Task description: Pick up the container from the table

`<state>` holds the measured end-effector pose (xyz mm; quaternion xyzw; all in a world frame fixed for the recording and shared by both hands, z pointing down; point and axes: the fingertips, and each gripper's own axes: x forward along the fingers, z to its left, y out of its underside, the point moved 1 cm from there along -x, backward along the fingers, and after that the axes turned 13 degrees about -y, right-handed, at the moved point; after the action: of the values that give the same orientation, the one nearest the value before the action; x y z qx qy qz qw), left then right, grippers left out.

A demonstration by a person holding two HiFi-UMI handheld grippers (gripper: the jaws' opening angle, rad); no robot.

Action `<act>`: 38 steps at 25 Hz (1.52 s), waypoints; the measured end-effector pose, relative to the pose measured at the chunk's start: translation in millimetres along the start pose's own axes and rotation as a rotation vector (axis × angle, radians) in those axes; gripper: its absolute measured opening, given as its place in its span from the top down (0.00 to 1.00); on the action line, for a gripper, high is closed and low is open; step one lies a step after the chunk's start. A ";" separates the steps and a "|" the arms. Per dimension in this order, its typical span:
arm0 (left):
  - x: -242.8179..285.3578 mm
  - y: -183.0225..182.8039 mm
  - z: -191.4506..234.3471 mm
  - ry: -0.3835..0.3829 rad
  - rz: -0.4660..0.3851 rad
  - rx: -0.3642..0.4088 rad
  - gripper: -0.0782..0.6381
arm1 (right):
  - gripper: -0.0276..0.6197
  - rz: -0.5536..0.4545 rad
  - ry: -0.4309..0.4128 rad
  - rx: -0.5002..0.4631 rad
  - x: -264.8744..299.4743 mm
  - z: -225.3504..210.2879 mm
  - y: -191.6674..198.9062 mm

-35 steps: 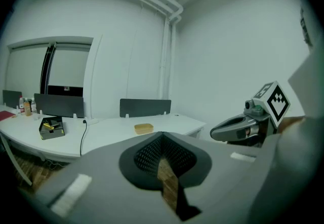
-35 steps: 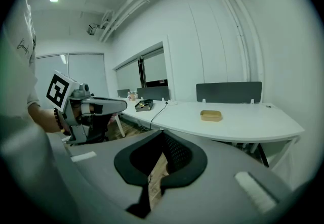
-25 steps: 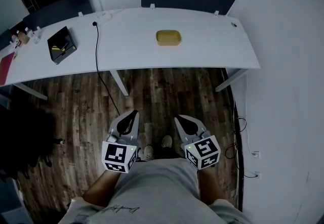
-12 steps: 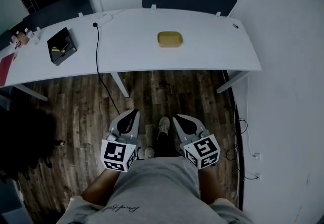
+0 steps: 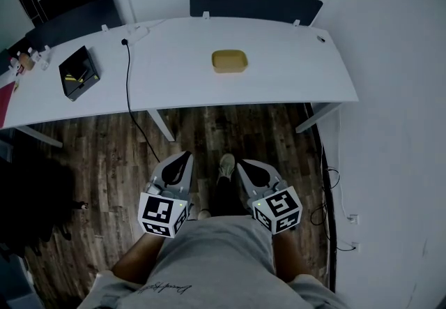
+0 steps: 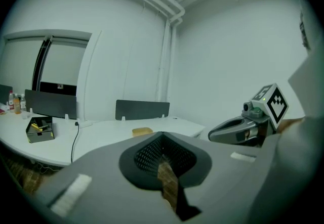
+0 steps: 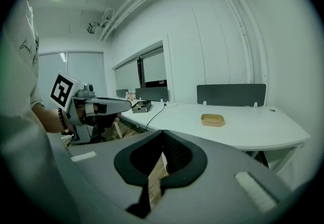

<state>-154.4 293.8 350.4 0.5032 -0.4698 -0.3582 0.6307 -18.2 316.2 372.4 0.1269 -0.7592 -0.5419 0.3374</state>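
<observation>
1. The left gripper (image 5: 182, 160) sits at lower centre of the head view. Its jaws are pressed together and hold nothing, the same as a second ago.
2. The right gripper (image 5: 245, 165) is just to its right, jaws likewise closed and empty. Its place in the frame has hardly changed.
3. Both point up-frame over the wood floor (image 5: 104, 154), towards the table (image 5: 293, 77), and are well apart from it.
4. Between the grippers, one shoe (image 5: 226, 164) now reaches further up the frame than before, so the person has stepped forward.
5. The table's near edge has slid a little lower in the frame.
6. The container (image 5: 229, 61), yellow and shallow, lies on the tabletop at upper centre, untouched. It sits slightly lower and further left in the frame than a second ago.
7. A black box (image 5: 77, 72) lies at the table's left, also shifted down and left in the frame.
8. A cable (image 5: 128, 91) hangs over the table's near edge, right of the box.
9. A dark panel (image 5: 254, 2) stands along the table's far edge.
</observation>
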 end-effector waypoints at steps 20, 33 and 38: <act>137.9 -11.5 2.9 -0.023 0.019 -0.010 0.89 | 0.93 0.007 -0.032 0.017 54.0 -130.2 -19.0; 223.5 -36.4 14.0 -0.065 0.058 -0.037 0.89 | 0.93 0.025 -0.066 0.019 90.2 -209.9 -60.8; 253.7 -42.8 17.0 -0.079 0.070 -0.053 0.89 | 0.93 0.038 -0.089 0.014 106.1 -238.7 -76.7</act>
<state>-93.1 44.0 368.5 0.4550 -0.5021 -0.3678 0.6369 45.1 51.8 386.7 0.0905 -0.7795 -0.5353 0.3124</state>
